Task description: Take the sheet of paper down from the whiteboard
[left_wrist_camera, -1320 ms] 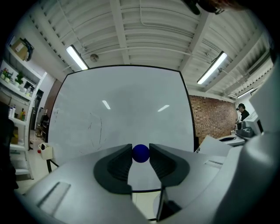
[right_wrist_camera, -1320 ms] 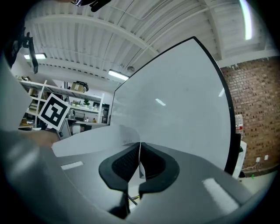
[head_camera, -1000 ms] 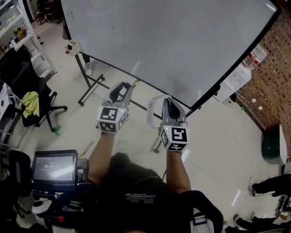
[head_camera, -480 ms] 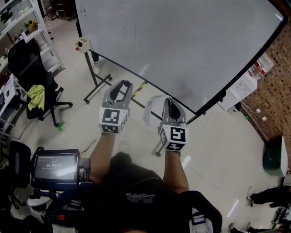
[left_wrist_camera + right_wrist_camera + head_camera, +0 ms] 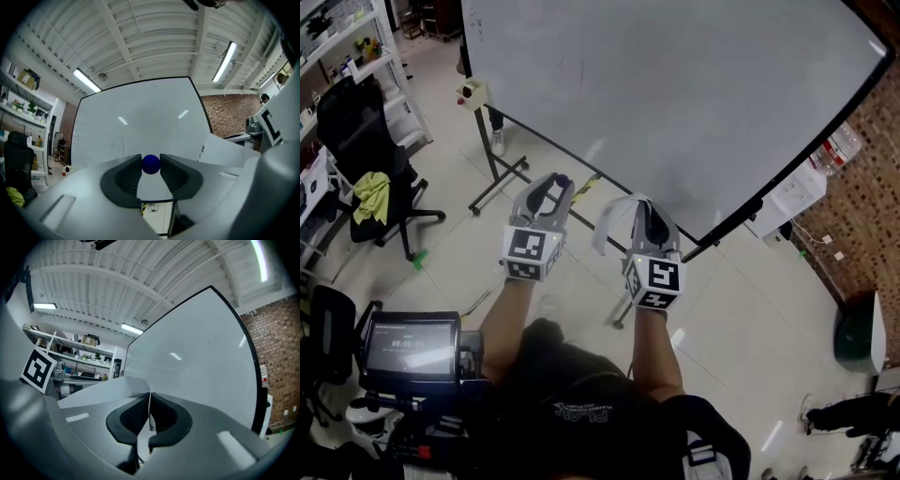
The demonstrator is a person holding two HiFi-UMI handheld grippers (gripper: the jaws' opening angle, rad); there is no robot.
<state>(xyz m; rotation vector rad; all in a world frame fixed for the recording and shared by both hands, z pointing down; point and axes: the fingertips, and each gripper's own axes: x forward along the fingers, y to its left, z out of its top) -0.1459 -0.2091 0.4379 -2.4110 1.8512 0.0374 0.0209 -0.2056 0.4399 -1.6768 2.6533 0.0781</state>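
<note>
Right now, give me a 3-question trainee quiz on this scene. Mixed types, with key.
1. True or false: the sheet hangs on the whiteboard.
2. What sits between the jaws of the left gripper? A) a marker B) a blue ball C) nothing
3. Fill in: the right gripper is shut on the ____.

Key
1. False. The board is bare and the sheet is off it, at the right gripper.
2. B. The ball is pinched between the two pads.
3. sheet. Its edge runs between the closed jaws.
</note>
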